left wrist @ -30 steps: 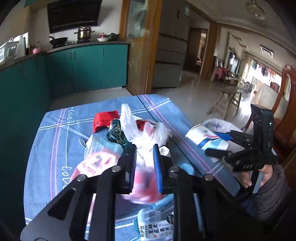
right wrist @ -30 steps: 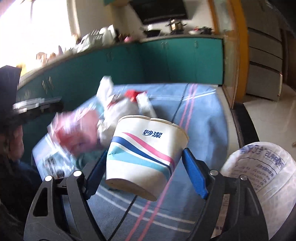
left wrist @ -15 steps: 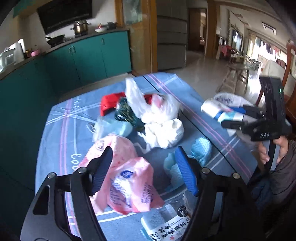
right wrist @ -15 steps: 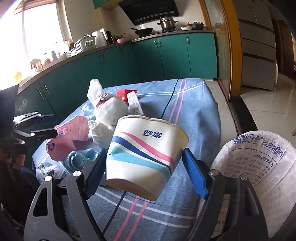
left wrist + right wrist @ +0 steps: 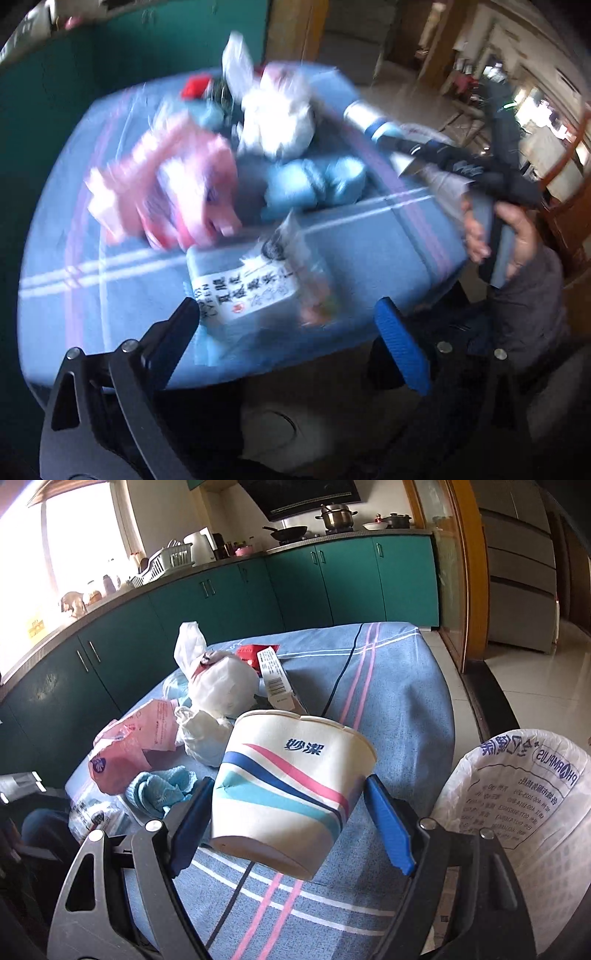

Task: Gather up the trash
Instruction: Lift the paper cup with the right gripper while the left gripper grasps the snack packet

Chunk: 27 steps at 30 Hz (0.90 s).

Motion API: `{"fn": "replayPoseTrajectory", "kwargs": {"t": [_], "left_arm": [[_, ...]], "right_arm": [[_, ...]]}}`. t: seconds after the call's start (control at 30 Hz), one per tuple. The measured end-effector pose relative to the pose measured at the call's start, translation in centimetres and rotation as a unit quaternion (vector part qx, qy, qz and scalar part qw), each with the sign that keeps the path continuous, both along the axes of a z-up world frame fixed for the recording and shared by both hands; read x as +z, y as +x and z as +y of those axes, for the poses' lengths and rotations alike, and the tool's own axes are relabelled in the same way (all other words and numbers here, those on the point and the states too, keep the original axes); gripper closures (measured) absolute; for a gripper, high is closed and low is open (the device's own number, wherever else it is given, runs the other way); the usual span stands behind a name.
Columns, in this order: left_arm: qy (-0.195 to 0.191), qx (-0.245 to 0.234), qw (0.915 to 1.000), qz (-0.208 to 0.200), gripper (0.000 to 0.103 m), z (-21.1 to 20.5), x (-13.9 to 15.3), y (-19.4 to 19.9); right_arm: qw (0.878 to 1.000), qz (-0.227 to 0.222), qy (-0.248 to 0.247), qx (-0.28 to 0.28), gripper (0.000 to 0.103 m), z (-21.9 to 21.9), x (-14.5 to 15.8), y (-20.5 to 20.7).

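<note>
While the left wrist view is smeared by blur, the layout still reads: left hand-held gripper (image 5: 288, 332) has its jaws opening, spread wide with nothing clamped, hanging over the near edge of the blue striped cloth-covered surface (image 5: 369, 251). A clear plastic packet with a white printed label (image 5: 255, 288) lies on the cloth just ahead of the gap between the fingers, not touched by either pad. Beyond it: a crumpled pink plastic bag (image 5: 177, 192), a light blue crumpled cloth (image 5: 314, 184) just beside it, and a white knotted plastic bag (image 5: 277, 118) further back. Right hand-held gripper (image 5: 288, 823) is clamped on a white paper bowl with blue, pink and teal stripes (image 5: 291, 794); both blue pads press its sides, the bowl is tilted and lifted off the cloth. A white printed plastic bag, mouth open (image 5: 524, 805), sits at the right edge of the right wrist view, just beside that gripper. In the same view the pink bag, blue cloth and white bag lie in a cluster left of the bowl, apart from it. A red wrapper (image 5: 251, 653) and a white barcoded box (image 5: 275, 679) lie behind the cluster. The person's right hand (image 5: 513, 236) grips the handle in the left wrist view.
</note>
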<state>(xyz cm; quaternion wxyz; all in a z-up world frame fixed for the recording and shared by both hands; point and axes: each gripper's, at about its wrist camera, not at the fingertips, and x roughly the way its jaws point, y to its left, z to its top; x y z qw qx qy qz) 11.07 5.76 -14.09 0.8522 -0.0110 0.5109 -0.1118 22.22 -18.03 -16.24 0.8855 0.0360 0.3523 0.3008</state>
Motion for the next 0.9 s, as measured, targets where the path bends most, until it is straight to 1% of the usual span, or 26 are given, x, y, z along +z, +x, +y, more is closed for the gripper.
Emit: {"fn": "replayPoseTrajectory", "kwargs": {"t": [0.07,0.1,0.23,0.27,0.37,0.47,0.57,0.63,0.7,0.73,0.77,0.83,0.9], "left_arm": [[0.005,0.023,0.9997,0.006,0.007,-0.1,-1.0,0.7],[0.001,0.031,0.9995,0.006,0.007,-0.1,-1.4,1.1],[-0.016,0.046,0.9987,-0.017,0.008,0.3,-1.1,1.6],[-0.015,0.046,0.9986,-0.021,0.011,0.3,-1.0,1.6],[-0.009,0.040,0.9988,-0.028,0.014,0.1,-0.9,1.6],[-0.010,0.036,0.9985,-0.041,0.018,-0.3,-0.3,0.9],[-0.017,0.031,0.9979,-0.053,0.020,-0.4,0.2,0.9],[-0.015,0.030,0.9980,-0.055,0.020,-0.6,0.3,0.9],[-0.015,0.037,0.9983,-0.043,0.019,-0.4,0.0,1.1],[-0.016,0.041,0.9983,-0.037,0.013,-0.3,-0.3,1.2],[-0.018,0.046,0.9984,-0.030,0.011,-0.2,-0.7,1.3],[-0.025,0.052,0.9982,-0.015,0.007,-0.1,-1.3,1.6],[-0.030,0.053,0.9981,-0.007,0.007,-0.1,-1.5,1.8]], "right_arm": [[1.000,-0.004,0.001,0.000,0.023,0.0,0.1,-0.2],[1.000,-0.005,-0.001,0.000,0.023,0.0,0.1,-0.3],[1.000,-0.003,-0.010,-0.001,0.023,0.0,-0.2,-0.4],[1.000,-0.003,-0.013,-0.001,0.023,0.0,-0.3,-0.5],[1.000,-0.002,-0.018,0.001,0.023,0.2,-0.4,-0.5],[1.000,-0.005,-0.019,0.001,0.023,0.2,-0.3,-0.6],[1.000,-0.009,-0.015,0.000,0.023,0.1,-0.1,-0.7],[1.000,-0.010,-0.015,-0.001,0.023,0.1,0.0,-0.8],[1.000,-0.010,-0.018,-0.002,0.023,0.2,-0.1,-0.8],[1.000,-0.009,-0.020,-0.002,0.023,0.2,-0.2,-0.7],[1.000,-0.007,-0.021,-0.002,0.023,0.3,-0.2,-0.7],[1.000,-0.005,-0.024,-0.001,0.023,0.4,-0.4,-0.7],[1.000,-0.005,-0.025,0.000,0.023,0.5,-0.4,-0.7]]}}
